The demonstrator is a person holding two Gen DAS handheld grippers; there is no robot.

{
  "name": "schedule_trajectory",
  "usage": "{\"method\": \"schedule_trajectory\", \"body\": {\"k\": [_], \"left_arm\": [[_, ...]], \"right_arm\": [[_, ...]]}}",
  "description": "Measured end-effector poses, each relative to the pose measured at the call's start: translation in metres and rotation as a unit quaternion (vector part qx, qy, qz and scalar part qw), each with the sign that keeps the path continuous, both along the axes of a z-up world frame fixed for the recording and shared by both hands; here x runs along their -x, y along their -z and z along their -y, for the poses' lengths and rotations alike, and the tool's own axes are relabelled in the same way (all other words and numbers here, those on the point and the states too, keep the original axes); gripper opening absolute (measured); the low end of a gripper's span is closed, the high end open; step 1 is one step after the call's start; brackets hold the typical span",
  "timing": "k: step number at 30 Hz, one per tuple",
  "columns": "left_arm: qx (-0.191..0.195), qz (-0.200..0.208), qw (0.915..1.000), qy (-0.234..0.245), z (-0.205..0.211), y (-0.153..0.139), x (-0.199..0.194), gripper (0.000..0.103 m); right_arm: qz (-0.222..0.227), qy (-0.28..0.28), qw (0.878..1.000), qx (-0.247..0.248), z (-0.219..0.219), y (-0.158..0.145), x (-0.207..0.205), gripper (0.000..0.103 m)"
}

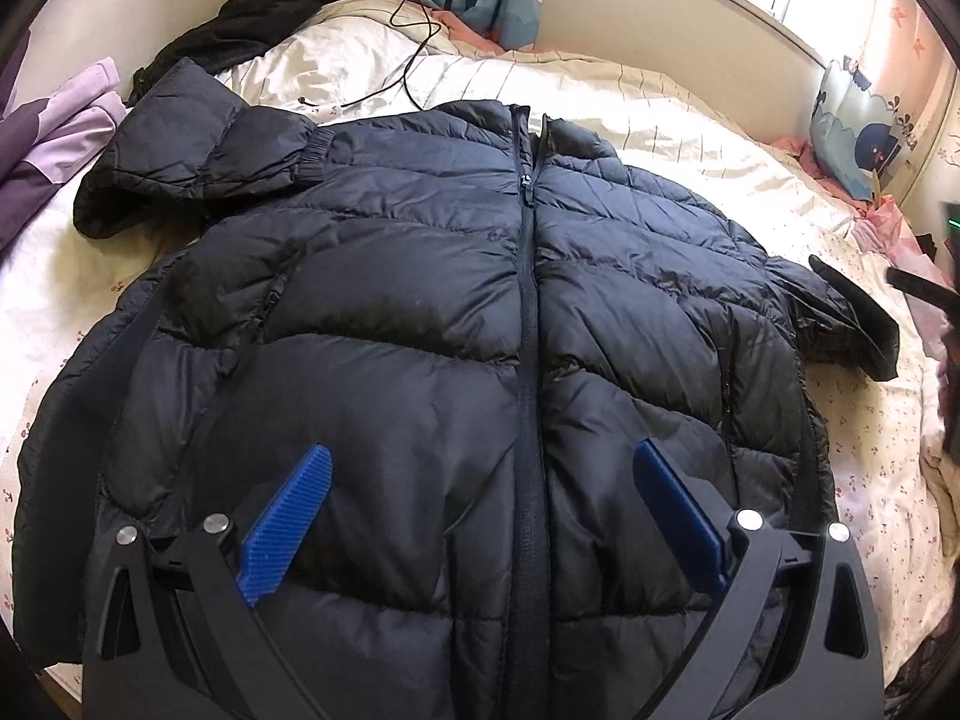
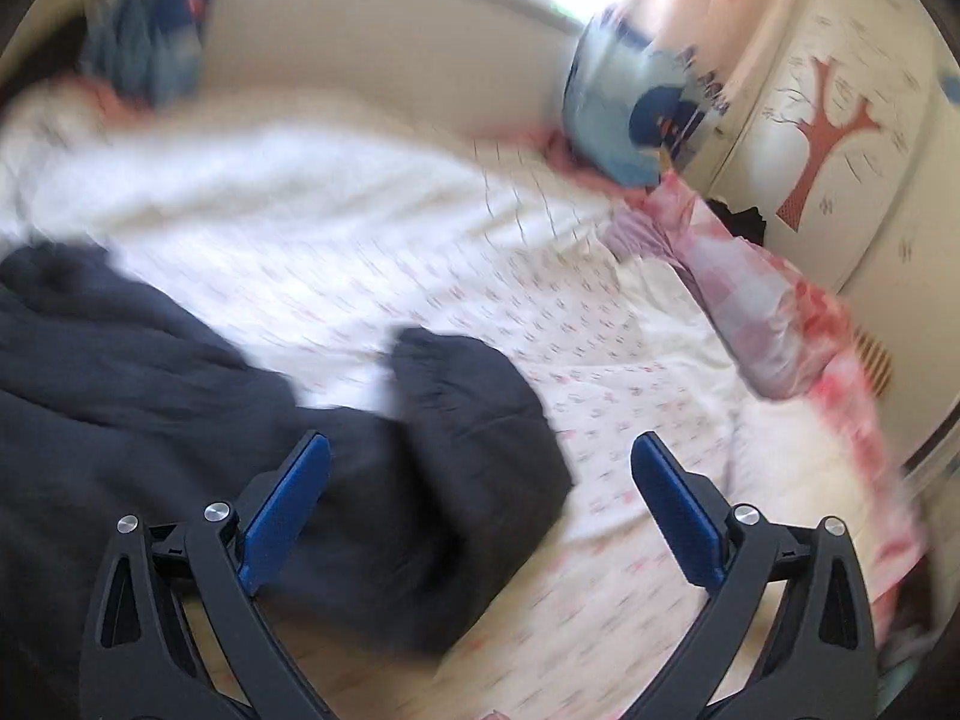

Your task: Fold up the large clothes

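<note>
A black puffer jacket [image 1: 420, 312] lies front up on the bed, zipped, collar toward the far side. Its one sleeve [image 1: 198, 150] is folded across the upper left; the other sleeve [image 1: 840, 312] sticks out to the right. My left gripper [image 1: 480, 468] hovers open above the jacket's lower front, blue pads [image 1: 288, 516] wide apart with nothing between them. The right wrist view is motion-blurred: my right gripper [image 2: 480, 468] is open over the right sleeve end [image 2: 468, 438], the jacket body [image 2: 120, 372] to its left. The right gripper's dark body shows at the left view's right edge [image 1: 924, 288].
The bed sheet [image 1: 690, 138] is cream with small flowers. Blue patterned pillows [image 1: 864, 132] and a pink pillow [image 2: 774, 312] sit along the right side. Dark clothing [image 1: 288, 6], purple fabric [image 1: 66, 120] and a black cable [image 1: 414, 48] lie at the far left. A wall cabinet [image 2: 840, 138] stands right.
</note>
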State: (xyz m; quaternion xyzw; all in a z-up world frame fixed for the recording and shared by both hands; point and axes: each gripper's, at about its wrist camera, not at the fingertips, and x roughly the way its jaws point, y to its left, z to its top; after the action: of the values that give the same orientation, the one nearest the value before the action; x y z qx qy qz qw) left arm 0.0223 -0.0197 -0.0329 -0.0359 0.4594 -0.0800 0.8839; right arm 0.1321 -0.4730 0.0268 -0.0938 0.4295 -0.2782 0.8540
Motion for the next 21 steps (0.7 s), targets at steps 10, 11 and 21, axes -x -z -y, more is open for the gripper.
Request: {"method": "schedule_trajectory", "body": {"k": [10,11,21], "left_arm": [[-0.008,0.008,0.9999,-0.007,0.012,0.004,-0.006,0.097],[-0.005,0.01,0.9999,-0.01,0.011,0.003,-0.005,0.097],[0.096,0.047,0.9914,-0.075,-0.021,-0.007,-0.005,0.097]], "right_arm": [[0.001,0.117,0.949,-0.292,0.18,0.094,0.004,0.019],[0.042,0.128,0.929,-0.345,0.198,0.09,0.015,0.015],[0.48,-0.041,0.764,-0.429,0.246,-0.025,0.096,0.021]]}}
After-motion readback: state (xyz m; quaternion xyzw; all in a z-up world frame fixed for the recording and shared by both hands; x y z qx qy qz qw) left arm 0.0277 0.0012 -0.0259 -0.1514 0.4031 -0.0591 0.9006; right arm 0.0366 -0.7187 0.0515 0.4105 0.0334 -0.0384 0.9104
